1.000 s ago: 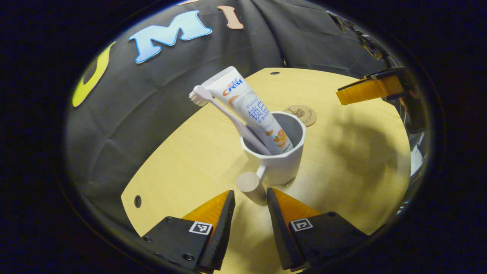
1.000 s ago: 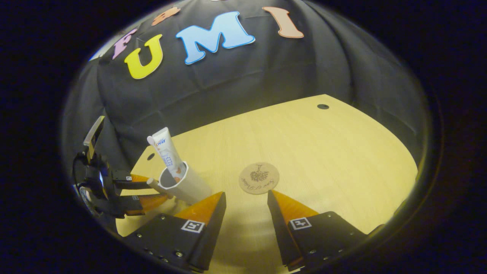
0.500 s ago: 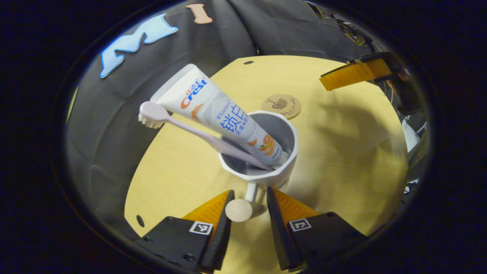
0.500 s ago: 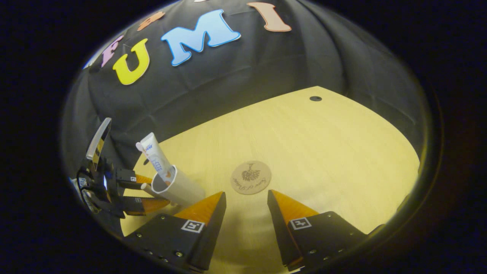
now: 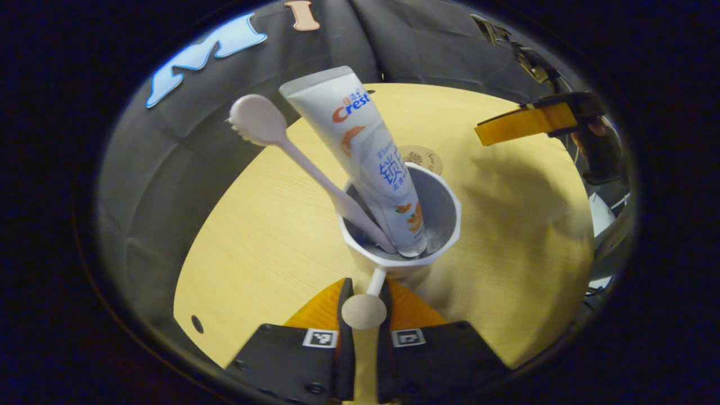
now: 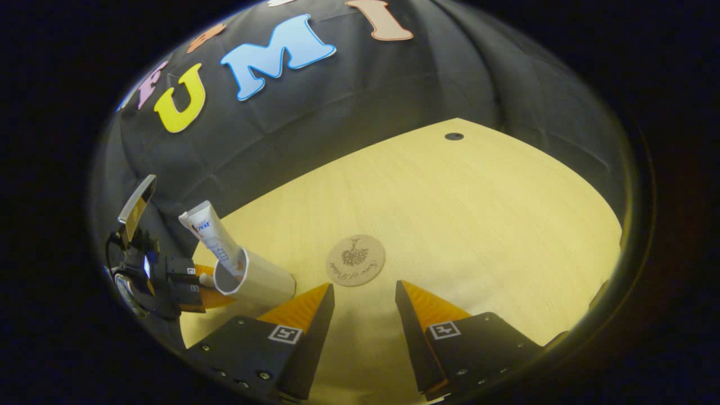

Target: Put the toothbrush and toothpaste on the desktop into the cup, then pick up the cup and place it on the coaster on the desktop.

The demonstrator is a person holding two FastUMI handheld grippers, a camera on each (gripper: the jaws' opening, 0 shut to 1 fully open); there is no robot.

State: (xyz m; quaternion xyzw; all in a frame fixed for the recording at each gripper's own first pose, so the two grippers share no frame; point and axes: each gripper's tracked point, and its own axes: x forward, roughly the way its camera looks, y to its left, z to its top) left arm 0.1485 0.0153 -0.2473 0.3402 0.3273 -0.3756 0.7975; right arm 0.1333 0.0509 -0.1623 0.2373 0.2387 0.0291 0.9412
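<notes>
Pale wood grain covers the desktop (image 5: 264,225), which fills the middle of the left gripper view. At its centre stands the white cup (image 5: 441,225), faceted on the outside and grey inside. The toothpaste (image 5: 368,157) leans in it, cap end down, its flat crimped end reaching toward the upper middle of the frame. The toothbrush (image 5: 298,163) stands beside it in the same cup, its head tilted toward the upper left. The cup's handle (image 5: 364,309) ends in a round light knob at the bottom centre, and the left gripper (image 5: 364,304) has its two fingers drawn in close on either side of that handle, pressing against it. The coaster (image 5: 424,157), a round brown disc, peeks out just behind the cup's rim. The right gripper (image 5: 523,125) shows at the upper right edge, well apart from the cup.

In the right gripper view, the right gripper (image 6: 363,298) sits at the bottom with its fingers spread wide and nothing between them. The coaster (image 6: 355,260) lies bare on the desktop (image 6: 478,225) just beyond the fingertips. The cup (image 6: 259,278) sits at the lower left, near the coaster but not touching it, with the toothpaste (image 6: 211,236) sticking up out of it and the left gripper (image 6: 194,284) at its far side.
</notes>
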